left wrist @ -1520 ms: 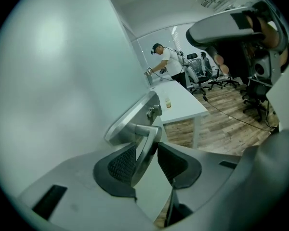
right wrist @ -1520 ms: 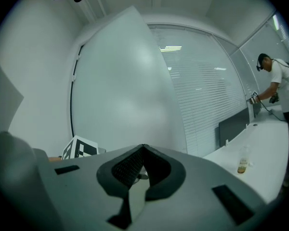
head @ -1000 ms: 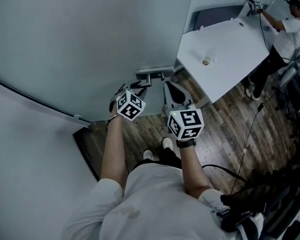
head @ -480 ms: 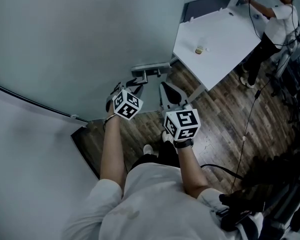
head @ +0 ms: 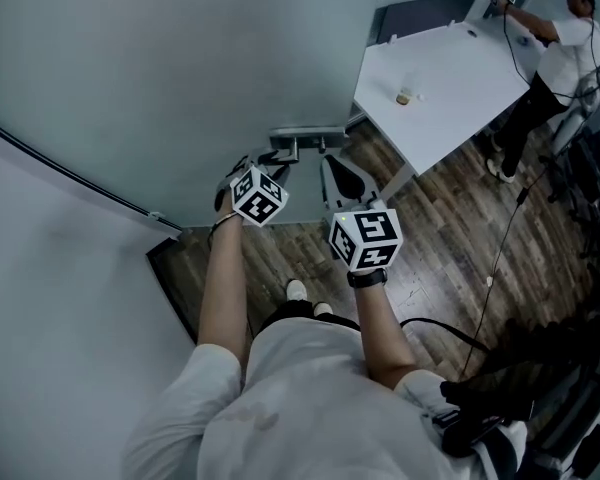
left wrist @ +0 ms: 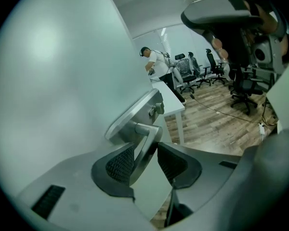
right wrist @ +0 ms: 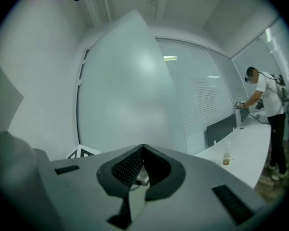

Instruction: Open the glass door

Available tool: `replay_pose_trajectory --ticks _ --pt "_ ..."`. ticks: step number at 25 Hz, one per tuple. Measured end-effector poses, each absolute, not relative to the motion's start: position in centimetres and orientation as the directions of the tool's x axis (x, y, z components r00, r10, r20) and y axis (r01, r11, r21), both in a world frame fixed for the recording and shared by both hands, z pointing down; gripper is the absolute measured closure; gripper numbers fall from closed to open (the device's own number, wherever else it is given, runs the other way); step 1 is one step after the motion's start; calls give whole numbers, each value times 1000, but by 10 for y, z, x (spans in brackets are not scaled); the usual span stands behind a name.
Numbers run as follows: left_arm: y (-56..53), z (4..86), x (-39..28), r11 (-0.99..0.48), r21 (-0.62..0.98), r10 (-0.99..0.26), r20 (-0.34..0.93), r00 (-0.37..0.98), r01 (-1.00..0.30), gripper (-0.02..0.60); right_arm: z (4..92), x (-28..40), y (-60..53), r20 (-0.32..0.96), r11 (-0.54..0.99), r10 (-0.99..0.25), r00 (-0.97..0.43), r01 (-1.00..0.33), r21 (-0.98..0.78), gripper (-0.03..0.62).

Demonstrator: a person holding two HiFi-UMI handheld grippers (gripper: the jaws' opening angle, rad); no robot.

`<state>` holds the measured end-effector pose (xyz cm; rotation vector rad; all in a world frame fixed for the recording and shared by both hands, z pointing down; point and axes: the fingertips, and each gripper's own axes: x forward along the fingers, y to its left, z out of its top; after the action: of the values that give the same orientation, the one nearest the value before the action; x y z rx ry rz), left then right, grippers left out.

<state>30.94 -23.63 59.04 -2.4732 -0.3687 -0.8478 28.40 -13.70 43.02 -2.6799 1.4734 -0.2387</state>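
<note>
Left gripper view shows the frosted, pale grey-green glass door (left wrist: pixel 62 81) filling the left side. A brushed-metal lever handle (left wrist: pixel 149 137) sits on a flat metal plate at the door's edge. My left gripper (left wrist: pixel 144 153) pinches that lever: the bent bar runs down between the two dark, ribbed pads and both press on it.

In the head view the door (head: pixel 180 68) takes up the whole upper left, smooth and matte, with the handle (head: pixel 305 136) at its right edge.

My right gripper (right wrist: pixel 143 148) is just beside the left, level with the pane, with its curved textured pads pressed together at the tips and nothing pinched.

Near the handle is a corner of the white flat-topped desk (head: pixel 450 78), which stands on the dark wood-plank floor (head: pixel 450 238). A small bottle (right wrist: pixel 226 159) stands on the desk, and another person (head: pixel 570 38) is at its far end.
</note>
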Motion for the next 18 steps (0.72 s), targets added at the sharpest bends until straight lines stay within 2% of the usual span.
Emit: replay_pose_trajectory --ticks 8,13,18 --pt "-226 595 289 -824 -344 96 699 709 451 451 428 274 -116 114 -495 -869 482 -852 -168 592" --pt "-219 594 271 -794 -345 131 706 696 500 451 430 263 -115 138 -503 -864 485 -846 -176 592" --pt "-217 592 256 -796 -350 120 708 696 494 451 425 258 -123 145 -500 -865 481 -852 -154 592"
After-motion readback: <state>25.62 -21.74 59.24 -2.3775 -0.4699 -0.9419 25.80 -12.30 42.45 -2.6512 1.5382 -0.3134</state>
